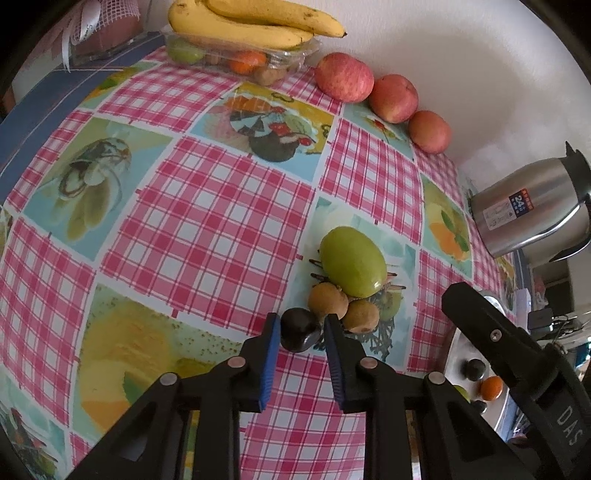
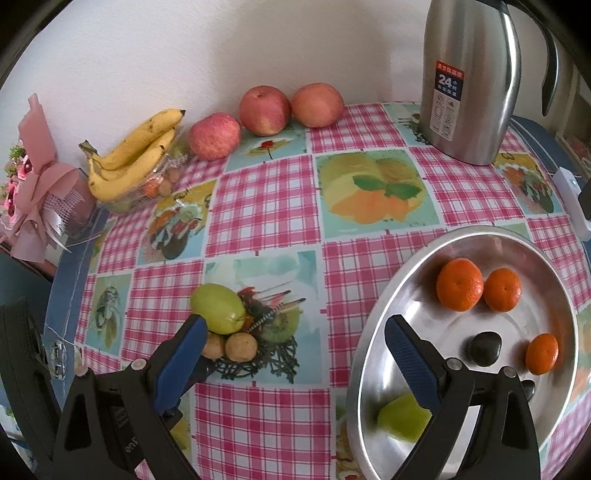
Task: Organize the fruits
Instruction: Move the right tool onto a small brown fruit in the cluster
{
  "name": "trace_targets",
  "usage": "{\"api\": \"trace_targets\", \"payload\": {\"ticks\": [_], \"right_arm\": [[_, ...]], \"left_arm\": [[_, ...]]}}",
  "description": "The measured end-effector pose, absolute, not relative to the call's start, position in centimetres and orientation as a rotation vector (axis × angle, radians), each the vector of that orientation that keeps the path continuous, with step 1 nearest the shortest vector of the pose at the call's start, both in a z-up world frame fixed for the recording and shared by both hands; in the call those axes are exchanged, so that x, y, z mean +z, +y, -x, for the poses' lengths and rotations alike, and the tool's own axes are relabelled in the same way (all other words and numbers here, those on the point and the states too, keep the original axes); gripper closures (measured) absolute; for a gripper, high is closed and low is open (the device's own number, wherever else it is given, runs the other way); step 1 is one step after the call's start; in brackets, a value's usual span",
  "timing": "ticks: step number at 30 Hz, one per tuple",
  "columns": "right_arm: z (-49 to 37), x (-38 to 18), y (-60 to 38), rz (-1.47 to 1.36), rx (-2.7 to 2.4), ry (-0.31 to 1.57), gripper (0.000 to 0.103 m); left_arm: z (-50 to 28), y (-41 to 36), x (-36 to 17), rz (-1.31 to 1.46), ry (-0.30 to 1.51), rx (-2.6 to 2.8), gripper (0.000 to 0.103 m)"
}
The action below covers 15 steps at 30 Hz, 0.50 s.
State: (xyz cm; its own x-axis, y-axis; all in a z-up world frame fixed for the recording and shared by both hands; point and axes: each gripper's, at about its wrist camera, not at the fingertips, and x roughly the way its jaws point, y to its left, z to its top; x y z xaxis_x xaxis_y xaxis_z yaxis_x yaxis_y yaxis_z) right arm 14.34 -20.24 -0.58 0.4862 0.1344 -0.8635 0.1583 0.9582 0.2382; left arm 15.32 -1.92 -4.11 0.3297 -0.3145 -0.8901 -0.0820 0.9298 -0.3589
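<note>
My left gripper has its blue-padded fingers on both sides of a dark, shiny round fruit that lies on the checked tablecloth; the pads look in contact with it. Just beyond lie two small brown fruits and a green oval fruit. My right gripper is open and empty above the table, between the green fruit and a metal plate. The plate holds three oranges, dark fruits and a green fruit.
Three red apples stand along the back wall. Bananas lie on a clear plastic box with more fruit. A steel thermos jug stands at the back right. A pink wrapped bouquet lies at the table's left edge.
</note>
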Motion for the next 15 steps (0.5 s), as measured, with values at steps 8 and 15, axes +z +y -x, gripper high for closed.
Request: {"api": "trace_targets", "payload": {"ticks": [8,15], "right_arm": [[-14.5,-0.9,-19.7,-0.318,0.035,1.056,0.006],[-14.5,-1.6,-19.1,-0.326,0.073,1.06,0.02]], "left_arm": [[-15.2,-0.4,-3.6,0.407,1.213,-0.114,0.077],[-15.1,2.6,-3.5,0.495,1.186,-0.026,0.077]]}}
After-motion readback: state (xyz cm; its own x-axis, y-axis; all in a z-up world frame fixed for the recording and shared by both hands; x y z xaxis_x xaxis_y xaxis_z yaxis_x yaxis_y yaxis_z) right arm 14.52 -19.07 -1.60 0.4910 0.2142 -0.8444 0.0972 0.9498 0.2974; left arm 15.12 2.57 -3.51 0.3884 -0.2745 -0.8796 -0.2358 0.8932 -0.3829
